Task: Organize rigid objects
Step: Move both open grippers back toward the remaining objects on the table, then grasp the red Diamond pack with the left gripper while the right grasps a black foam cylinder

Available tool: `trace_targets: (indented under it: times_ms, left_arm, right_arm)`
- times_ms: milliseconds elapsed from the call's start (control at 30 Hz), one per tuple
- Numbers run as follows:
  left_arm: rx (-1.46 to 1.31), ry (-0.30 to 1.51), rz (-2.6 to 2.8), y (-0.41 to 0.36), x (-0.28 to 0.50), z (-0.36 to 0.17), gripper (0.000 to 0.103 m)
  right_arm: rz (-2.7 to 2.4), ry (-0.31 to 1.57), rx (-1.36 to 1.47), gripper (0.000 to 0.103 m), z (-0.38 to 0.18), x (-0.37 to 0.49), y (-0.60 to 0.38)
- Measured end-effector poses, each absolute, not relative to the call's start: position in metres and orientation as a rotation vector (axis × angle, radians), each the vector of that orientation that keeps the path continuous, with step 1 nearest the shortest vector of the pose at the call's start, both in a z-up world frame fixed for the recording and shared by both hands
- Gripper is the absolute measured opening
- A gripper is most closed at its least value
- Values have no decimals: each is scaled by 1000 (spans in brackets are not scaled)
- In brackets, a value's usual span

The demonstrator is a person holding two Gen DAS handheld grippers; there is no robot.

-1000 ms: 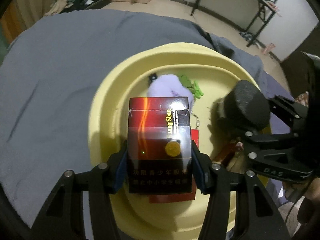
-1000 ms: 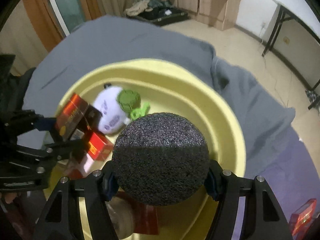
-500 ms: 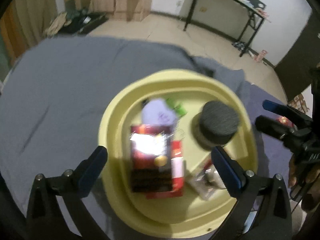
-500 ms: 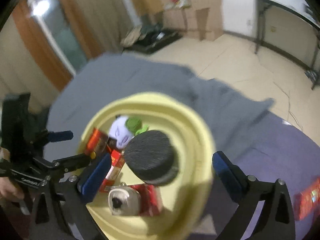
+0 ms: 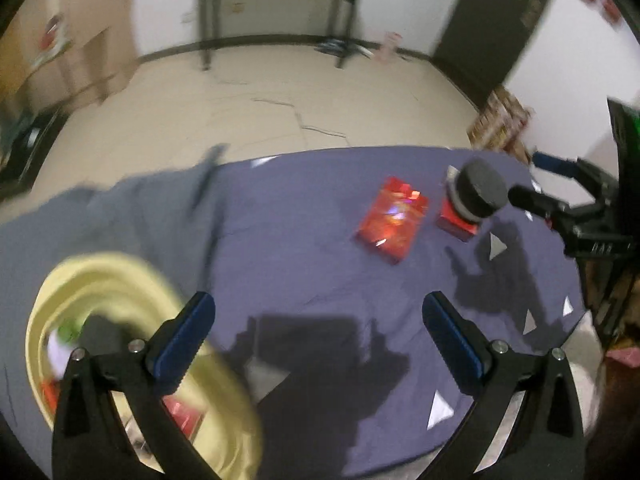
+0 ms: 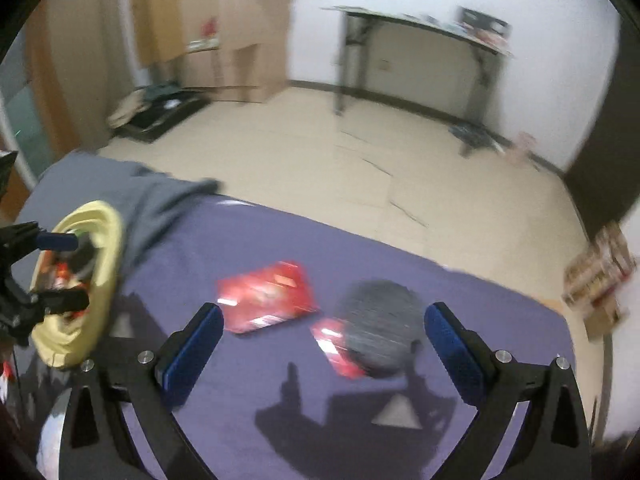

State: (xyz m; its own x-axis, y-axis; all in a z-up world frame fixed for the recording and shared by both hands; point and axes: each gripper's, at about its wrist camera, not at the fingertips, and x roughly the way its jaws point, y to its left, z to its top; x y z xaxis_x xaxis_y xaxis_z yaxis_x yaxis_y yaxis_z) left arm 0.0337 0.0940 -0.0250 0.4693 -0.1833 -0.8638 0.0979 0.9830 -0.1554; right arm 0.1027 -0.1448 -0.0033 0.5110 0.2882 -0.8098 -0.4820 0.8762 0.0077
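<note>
A: Item one, the left tool [image 5: 316, 336]?
B: Jaws stood wide apart, having just been opening, nothing between them. The right tool [image 6: 324, 334] was the same: spread wide, just opened, empty.

A: Task items?
B: One flat red box [image 5: 393, 219] lay on the purple cover [image 5: 304, 248]. Just beside it sat a smaller red box [image 5: 456, 222] with a dark round foam disc [image 5: 480, 190] resting on top. The yellow basin [image 5: 120, 280] stood well apart from them, at the lower left in the left wrist view, holding red boxes and a dark round piece, all blurred.

A: Any brand or lettering?
B: None legible; the box faces were glossy, smeared by glare and blur.

A: Surface and room?
B: Purple cover with pale triangles, meeting a grey blanket [image 6: 156, 200] by the basin. Whether a bed or a worktop lay beneath, I could not tell. Beyond: beige tiled floor [image 6: 320, 152], white walls, a black-legged table [image 6: 420, 52] against the wall, cardboard boxes [image 6: 244, 28] on the floor, and a dark door [image 5: 500, 20].
</note>
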Motion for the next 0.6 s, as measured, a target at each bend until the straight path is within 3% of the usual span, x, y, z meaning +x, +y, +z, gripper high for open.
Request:
trace_targets:
  times_ms: [333,600]
  left_arm:
    - [174,1178,-238,18,107,-86,103]
    - [181,1199,-247,5,129,-113,103]
  right_arm:
    - [445,1010,-110,103,-45,127,-177]
    - [428,1031,-99,102,-52,143,-195]
